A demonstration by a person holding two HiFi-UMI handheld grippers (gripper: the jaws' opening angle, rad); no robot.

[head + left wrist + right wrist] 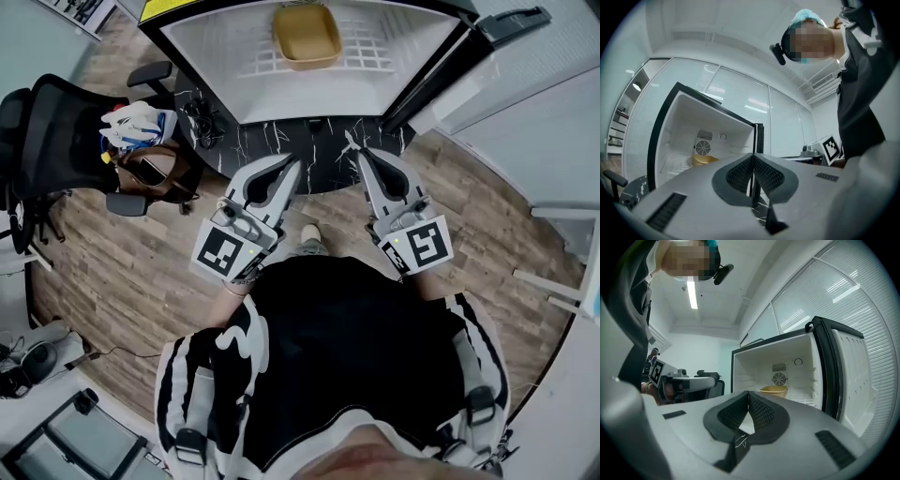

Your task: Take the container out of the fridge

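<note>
Pointing at the open fridge (211, 70), the left gripper (293, 164) and right gripper (356, 150) both have their jaws pressed together with nothing between them. The yellow container (307, 36) sits on the wire shelf (370, 58) far inside the fridge, well apart from both. The approach looks like the step in hand; next the jaws would need to spread, go in and close on the container's rim

container (306, 36) on shelf in open fridge (206, 84), office chair (56, 141) left of fridge
</note>
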